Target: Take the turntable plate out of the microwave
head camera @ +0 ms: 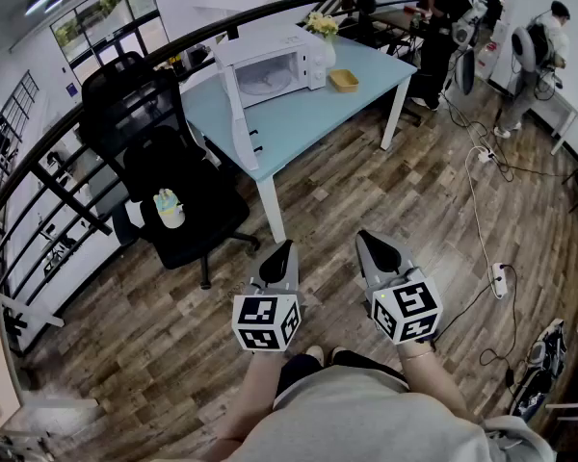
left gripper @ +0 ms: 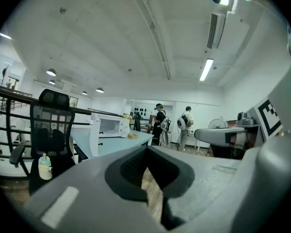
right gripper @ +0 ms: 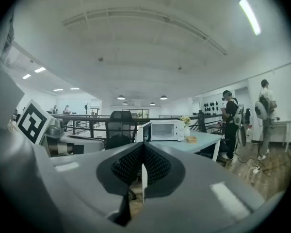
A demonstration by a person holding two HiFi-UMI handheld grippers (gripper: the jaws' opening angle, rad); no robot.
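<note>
A white microwave (head camera: pixel 273 65) stands on a light-blue table (head camera: pixel 308 114) far ahead of me, with its door (head camera: pixel 239 114) swung open to the left. A pale round turntable plate (head camera: pixel 261 85) shows faintly inside the cavity. My left gripper (head camera: pixel 286 249) and right gripper (head camera: pixel 366 238) hang side by side over the wood floor, well short of the table, both shut and empty. The microwave (left gripper: pixel 111 126) is small and distant past my left gripper (left gripper: pixel 146 152). Beyond my right gripper (right gripper: pixel 143 149), the microwave (right gripper: pixel 166 130) stands open.
A black office chair (head camera: pixel 178 195) with a small bottle (head camera: pixel 169 208) on its seat stands left of the table. A yellow bowl (head camera: pixel 343 80) and flowers (head camera: pixel 322 24) sit by the microwave. A power strip (head camera: pixel 499 279) and cables lie right. People stand at back.
</note>
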